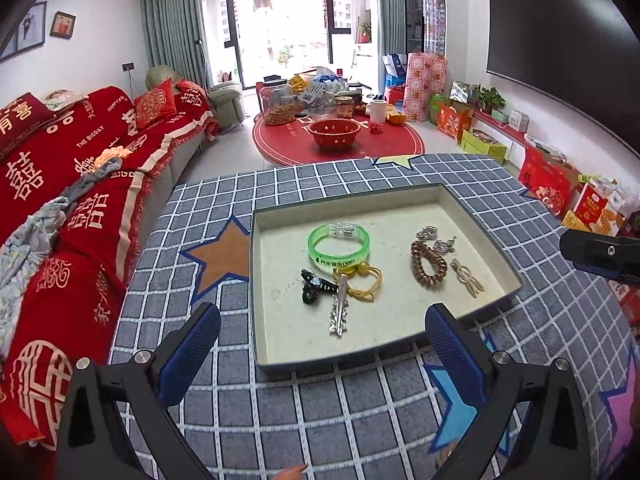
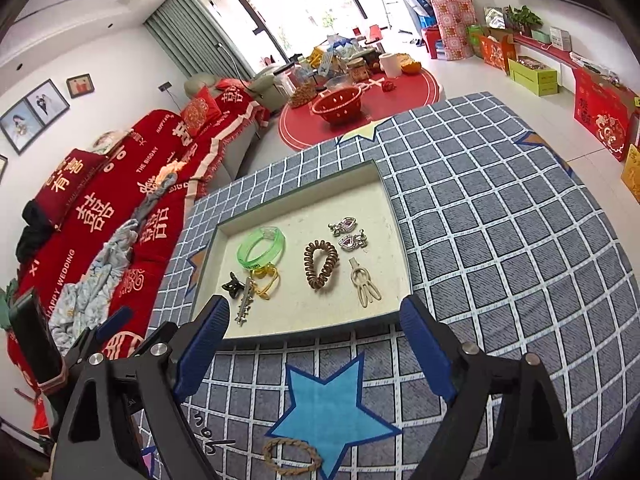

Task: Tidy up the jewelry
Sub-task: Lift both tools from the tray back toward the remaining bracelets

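On checked mat [image 2: 500,240]: tray [image 2: 394,216], braided ring [image 2: 291,457] outside; claws agape.

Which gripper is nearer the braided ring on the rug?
Right, judging from its own view. The braided ring lies just below the open right gripper, outside the tray. The left gripper faces the tray; its view doesn't show the ring.

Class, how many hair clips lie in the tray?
3: a black claw clip at the left, a silver clip just beside it, and a beige clip at the right of the tray.
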`<state>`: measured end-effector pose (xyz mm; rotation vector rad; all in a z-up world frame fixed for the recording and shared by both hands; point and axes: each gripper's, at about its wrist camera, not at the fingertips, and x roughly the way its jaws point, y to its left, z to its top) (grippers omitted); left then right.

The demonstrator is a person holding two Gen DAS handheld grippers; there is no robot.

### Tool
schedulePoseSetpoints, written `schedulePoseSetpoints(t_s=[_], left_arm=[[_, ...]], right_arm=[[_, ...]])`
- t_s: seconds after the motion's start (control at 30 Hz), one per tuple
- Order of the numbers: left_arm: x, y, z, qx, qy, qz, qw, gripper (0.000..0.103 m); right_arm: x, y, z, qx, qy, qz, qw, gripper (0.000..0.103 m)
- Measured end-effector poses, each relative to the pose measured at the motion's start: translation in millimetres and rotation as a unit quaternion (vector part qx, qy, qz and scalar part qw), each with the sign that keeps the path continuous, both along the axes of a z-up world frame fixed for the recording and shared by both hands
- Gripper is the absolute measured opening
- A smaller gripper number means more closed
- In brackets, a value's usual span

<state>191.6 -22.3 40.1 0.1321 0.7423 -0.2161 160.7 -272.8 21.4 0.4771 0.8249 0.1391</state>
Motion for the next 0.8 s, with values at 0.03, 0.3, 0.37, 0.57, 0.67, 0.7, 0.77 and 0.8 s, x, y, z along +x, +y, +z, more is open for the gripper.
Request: schedulePoseSetpoints(t_s=[0.03,0.3,0.37,0.57,0.67,0.7,0.77,0.8], left_arm=[[-4.8,2.3,0.8,-0.003,0.002,0.000,1.0000,0.103],[-43.5,7.1,-7.5,-0.008,0.014,-0.006,0.9999,0.103],[-52.3,9.2,-8.4,-0.012,0.017,-0.003,0.9998,0.103],[-72.5,14.9,-14.6,-0.011,0.022,0.005,0.9997,0.103],[-81.4,19.0,-18.2,-0.014,0.026,0.009,0.9995,0.103],[-86.1,20.9,-19.7,-0.017,0.027,0.011,0.9994,0.103],[-92.5,23.6,-21.4,-0.022,0.028,0.013,0.9993,0.103],[-95.0,24.6,-21.8,-0.023,0.028,0.013,0.9993,0.103]], right_arm=[[-5.5,0.4,2.9,-0.002,-0.006,-0.003,1.000,0.091],[-44.7,10.9,18.7,-0.013,-0.051,-0.013,0.999,0.103],[-54.1,12.5,19.7,-0.006,-0.057,-0.018,0.998,0.103],[-75.5,23.0,18.8,-0.018,-0.055,-0.011,0.998,0.103],[-85.9,30.3,18.5,-0.029,-0.053,-0.003,0.998,0.103],[-88.6,32.6,18.3,-0.032,-0.050,0.000,0.998,0.103],[-95.0,36.5,17.7,-0.044,-0.043,0.000,0.998,0.103],[-97.9,37.8,17.4,-0.049,-0.041,-0.001,0.998,0.103]])
